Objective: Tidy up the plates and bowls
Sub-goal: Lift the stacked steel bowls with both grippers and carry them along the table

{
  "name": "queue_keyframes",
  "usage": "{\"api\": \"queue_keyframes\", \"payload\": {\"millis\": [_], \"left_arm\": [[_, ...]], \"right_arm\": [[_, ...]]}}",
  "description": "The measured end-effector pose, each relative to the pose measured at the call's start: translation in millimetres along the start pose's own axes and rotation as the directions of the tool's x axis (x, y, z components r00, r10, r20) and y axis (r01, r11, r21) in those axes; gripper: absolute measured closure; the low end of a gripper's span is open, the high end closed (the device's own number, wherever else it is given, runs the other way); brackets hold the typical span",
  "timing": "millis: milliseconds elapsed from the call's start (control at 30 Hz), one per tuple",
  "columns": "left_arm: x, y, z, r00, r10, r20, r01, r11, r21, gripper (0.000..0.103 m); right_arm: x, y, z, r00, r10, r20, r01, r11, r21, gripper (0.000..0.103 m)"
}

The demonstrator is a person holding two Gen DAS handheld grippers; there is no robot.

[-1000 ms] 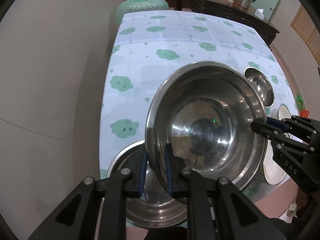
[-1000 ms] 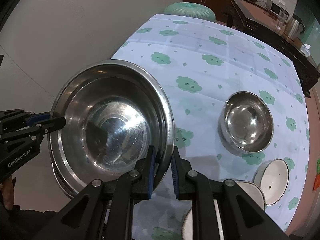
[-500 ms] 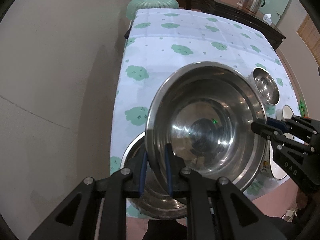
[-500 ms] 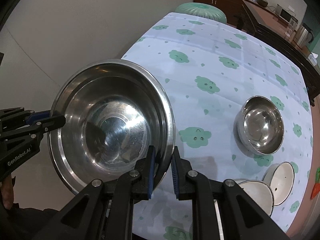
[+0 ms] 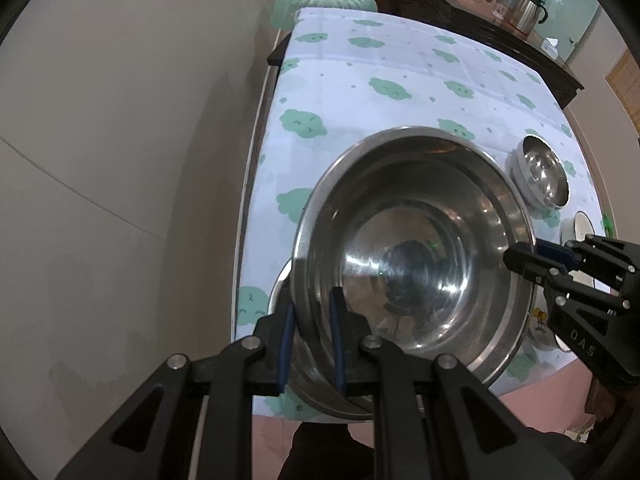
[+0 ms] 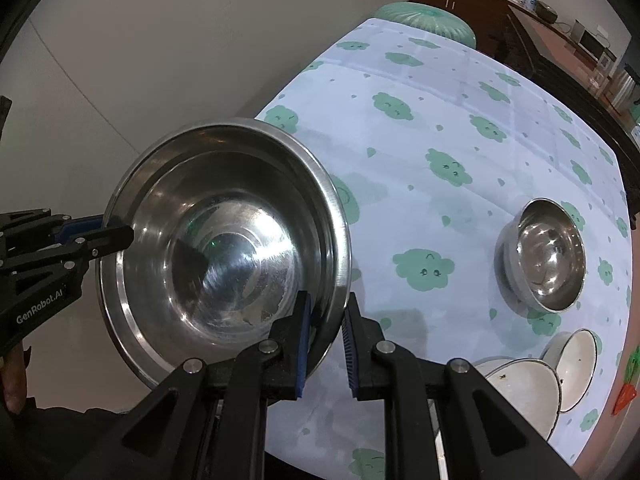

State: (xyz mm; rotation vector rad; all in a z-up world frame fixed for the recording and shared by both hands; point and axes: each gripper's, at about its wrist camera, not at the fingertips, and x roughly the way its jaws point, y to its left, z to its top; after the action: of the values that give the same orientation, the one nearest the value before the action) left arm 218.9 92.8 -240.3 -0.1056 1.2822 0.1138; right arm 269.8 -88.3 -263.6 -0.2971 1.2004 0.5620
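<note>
A large steel bowl (image 5: 416, 264) is held in the air between both grippers, above the near left corner of the table. My left gripper (image 5: 310, 332) is shut on its left rim. My right gripper (image 6: 326, 340) is shut on its right rim; it also shows in the left wrist view (image 5: 520, 258). A second large steel bowl (image 5: 320, 392) sits on the table under it, mostly hidden. A small steel bowl (image 6: 548, 264) sits at the right. White bowls (image 6: 520, 380) lie at the near right.
The table (image 6: 440, 120) has a pale cloth with green cloud prints. A green stool (image 5: 320, 0) stands at its far end. A dark sideboard with a kettle (image 5: 524, 16) runs behind. A wall is on the left.
Both grippers have lifted the large bowl higher and drawn it back towards the near left corner. The table looks farther away. The grips have not changed.
</note>
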Motion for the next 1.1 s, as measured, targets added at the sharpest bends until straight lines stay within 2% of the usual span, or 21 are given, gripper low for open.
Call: {"api": "queue_keyframes", "payload": {"millis": [500, 1100], "left_arm": [[6, 24, -18, 0.999, 0.014, -0.032, -0.015, 0.999, -0.046, 0.089], [15, 33, -29, 0.998, 0.015, -0.064, -0.018, 0.998, -0.055, 0.089]], "right_arm": [[14, 29, -1, 0.999, 0.022, -0.041, -0.025, 0.998, -0.054, 0.086], [25, 42, -5, 0.996, 0.032, -0.083, -0.039, 0.996, -0.08, 0.085]]}}
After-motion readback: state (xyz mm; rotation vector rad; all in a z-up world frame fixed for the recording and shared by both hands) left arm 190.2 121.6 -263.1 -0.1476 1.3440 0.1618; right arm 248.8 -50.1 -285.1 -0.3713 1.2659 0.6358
